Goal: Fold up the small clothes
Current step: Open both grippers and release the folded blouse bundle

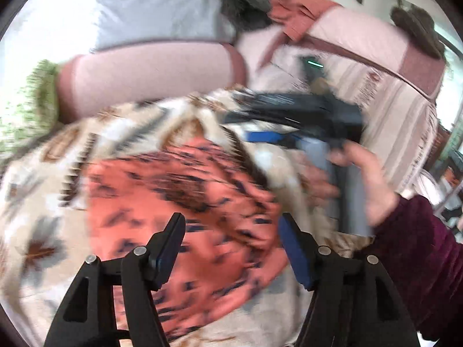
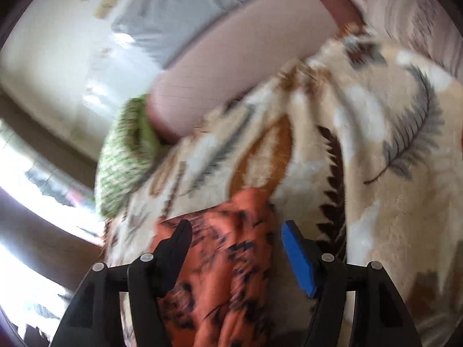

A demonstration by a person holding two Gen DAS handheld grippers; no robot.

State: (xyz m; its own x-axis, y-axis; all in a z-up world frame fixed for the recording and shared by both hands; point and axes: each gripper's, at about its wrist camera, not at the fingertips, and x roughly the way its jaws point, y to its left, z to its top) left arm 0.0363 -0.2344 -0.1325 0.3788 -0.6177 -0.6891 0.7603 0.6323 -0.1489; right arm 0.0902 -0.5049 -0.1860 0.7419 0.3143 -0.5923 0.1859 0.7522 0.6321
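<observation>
Hovering over orange printed garment (image 1: 179, 202), left gripper (image 1: 231, 245) with jaws spread, nothing between pads; cloth seen through the gap, lying below, not pinched. Same for right gripper (image 2: 235, 248): jaws apart, released, orange garment's edge visible under and between the fingers but not clamped. Both frames motion-blurred, so fine contact at the tips hard to judge; pads look clear of fabric.

Garment location: spread on leaf-patterned cream blanket (image 2: 376, 144), which covers the seat of a pink sofa (image 1: 150, 86). Roughly flattened, some wrinkles toward the near edge in right wrist view. Shape reads as a compact panel, possibly a fold already laid in; cannot confirm layer count through the blur.

From left wrist view, right gripper seen side-on beyond the garment's right margin, held in a hand (image 1: 364, 185) with a dark maroon sleeve (image 1: 419, 245). Placement either side of the cloth suits taking two corners or an edge together.

Other items: green knit piece (image 2: 127, 156) tucked at sofa arm, grey cushion (image 1: 156, 11) against backrest, rust-coloured cloth (image 1: 295, 11) draped over sofa back. All apart from the working garment.

Judgement: between grasps, likely just after letting go of a folded edge. Soft blanket underneath may drag with the garment; pinch thin, top layer only.
</observation>
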